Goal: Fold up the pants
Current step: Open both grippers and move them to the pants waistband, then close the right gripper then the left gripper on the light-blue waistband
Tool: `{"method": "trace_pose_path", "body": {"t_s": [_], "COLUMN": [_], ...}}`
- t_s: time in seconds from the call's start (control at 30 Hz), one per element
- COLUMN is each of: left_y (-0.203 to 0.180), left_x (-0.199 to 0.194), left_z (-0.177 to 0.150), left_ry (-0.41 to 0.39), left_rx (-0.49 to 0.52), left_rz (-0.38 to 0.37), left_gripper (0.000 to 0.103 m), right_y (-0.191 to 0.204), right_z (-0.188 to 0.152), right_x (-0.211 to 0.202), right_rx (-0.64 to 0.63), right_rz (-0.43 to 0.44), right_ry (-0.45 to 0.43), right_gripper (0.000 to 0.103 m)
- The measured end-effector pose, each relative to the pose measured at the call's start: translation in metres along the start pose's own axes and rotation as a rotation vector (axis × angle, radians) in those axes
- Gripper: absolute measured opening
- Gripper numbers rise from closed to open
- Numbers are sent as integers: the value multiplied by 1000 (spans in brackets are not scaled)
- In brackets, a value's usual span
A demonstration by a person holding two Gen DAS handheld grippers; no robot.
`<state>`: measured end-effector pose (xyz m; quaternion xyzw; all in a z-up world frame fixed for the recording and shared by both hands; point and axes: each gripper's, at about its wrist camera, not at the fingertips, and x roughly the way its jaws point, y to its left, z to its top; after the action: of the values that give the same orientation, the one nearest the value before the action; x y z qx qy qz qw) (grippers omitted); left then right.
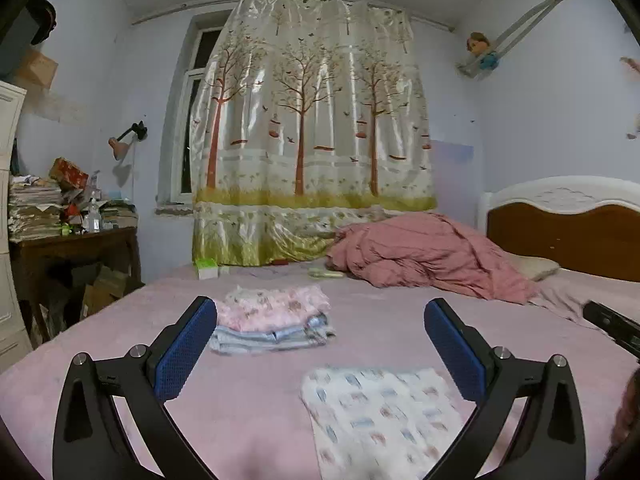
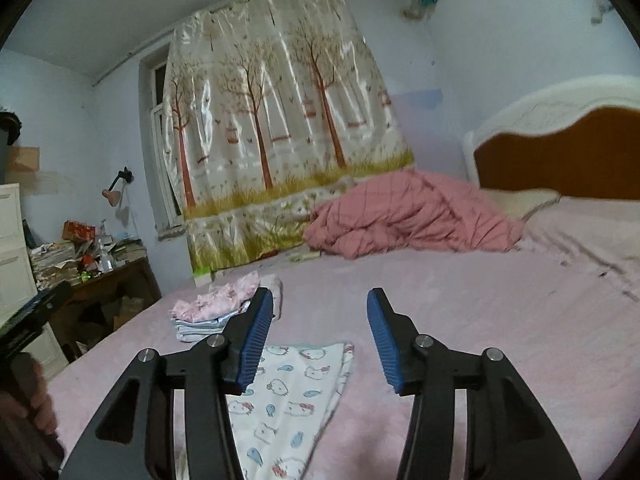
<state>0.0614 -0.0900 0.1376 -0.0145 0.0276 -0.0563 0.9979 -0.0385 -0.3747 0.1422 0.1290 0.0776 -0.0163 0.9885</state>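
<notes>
Nearest are the two grippers. The left gripper (image 1: 320, 334) has its jaws spread wide with nothing between them, held above the bed (image 1: 120, 380). The right gripper (image 2: 320, 332) has its jaws apart, less wide, and likewise grips nothing.

Just beyond and below them lies one pair of white pants (image 2: 288, 396) with a cartoon cat and whale print, folded flat on the pink sheet; in the right wrist view it lies under the right gripper's left finger (image 2: 256, 340) and touches neither pad.

Farther on, one stack of folded clothes (image 1: 272, 320) sits well apart from the pants (a pink flowered piece on top, pale blue ones beneath; how many I cannot tell).

Behind that lies one rumpled pink quilt (image 1: 432, 260), with one pillow (image 1: 536, 268) beside it at the single headboard (image 1: 568, 216).

Farthest back hangs one curtain (image 1: 312, 136) printed with trees, and to its left stand one cluttered desk (image 1: 76, 244) and one wall lamp (image 1: 124, 142).
</notes>
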Motion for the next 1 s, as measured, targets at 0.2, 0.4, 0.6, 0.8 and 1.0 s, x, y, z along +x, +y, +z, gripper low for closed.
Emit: {"method": "trace_pose_path", "body": {"t_s": [0.2,0.4,0.6,0.8,1.0], "left_y": [-4,-5,21,33,47], "left_x": [96,186,230,260,273], "left_z": [8,-23,-90,-115,-124], "left_ry": [30,163,300,412,465], "left_rx": [-11,-23,-137,-155,-241], "left_rz": [-19,-36,-77,-79,-106], "left_gripper": [103,103,103,102,102], "right_y": [1,-3,-21,-44,-54], "right_z": [7,-15,-77,-116,-129], "right_x": [105,224,309,345,359], "right_rx": [-19,-5,26,67,142], "right_rz": [57,82,69,22,87], "right_ry": [127,296,529,625,629], "right_gripper": [30,30,30,30,30]}}
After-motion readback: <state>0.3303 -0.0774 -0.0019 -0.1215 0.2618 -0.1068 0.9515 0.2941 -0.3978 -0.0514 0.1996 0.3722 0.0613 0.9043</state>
